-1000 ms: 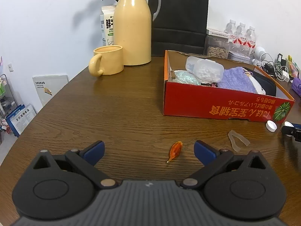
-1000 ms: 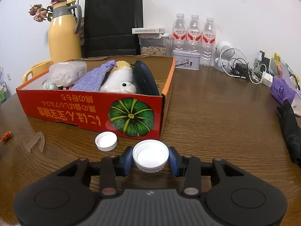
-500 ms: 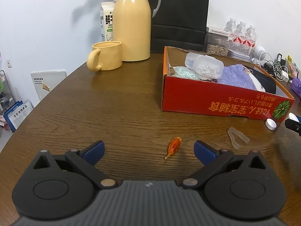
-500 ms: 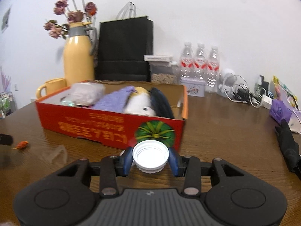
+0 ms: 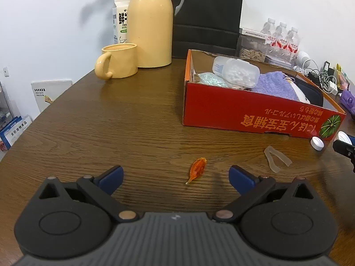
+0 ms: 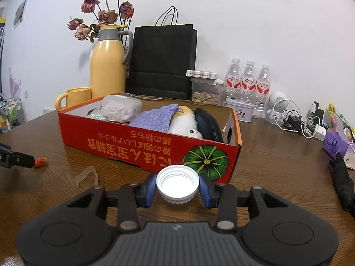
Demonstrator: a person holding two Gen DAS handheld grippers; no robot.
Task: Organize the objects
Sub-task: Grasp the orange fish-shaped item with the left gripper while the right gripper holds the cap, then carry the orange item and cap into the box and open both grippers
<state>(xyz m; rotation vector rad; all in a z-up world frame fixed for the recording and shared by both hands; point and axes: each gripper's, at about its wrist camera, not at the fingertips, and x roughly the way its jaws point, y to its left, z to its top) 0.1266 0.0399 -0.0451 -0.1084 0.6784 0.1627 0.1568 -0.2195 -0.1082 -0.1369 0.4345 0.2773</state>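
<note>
Two tongs, right tongs (image 6: pixel 177 187) pinching white cap (image 6: pixel 177 182)

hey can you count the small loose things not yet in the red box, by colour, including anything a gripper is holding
White caps: 2, one on the table, one in the right hand-held gripper
Orange piece: 1
Clear strip: 1
Total: 4

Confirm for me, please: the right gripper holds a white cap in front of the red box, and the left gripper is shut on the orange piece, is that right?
Not quite. The left gripper is open, and the orange piece lies untouched on the table between its fingers, as the left wrist view shows. The right gripper does hold the white cap in front of the red box.
</note>
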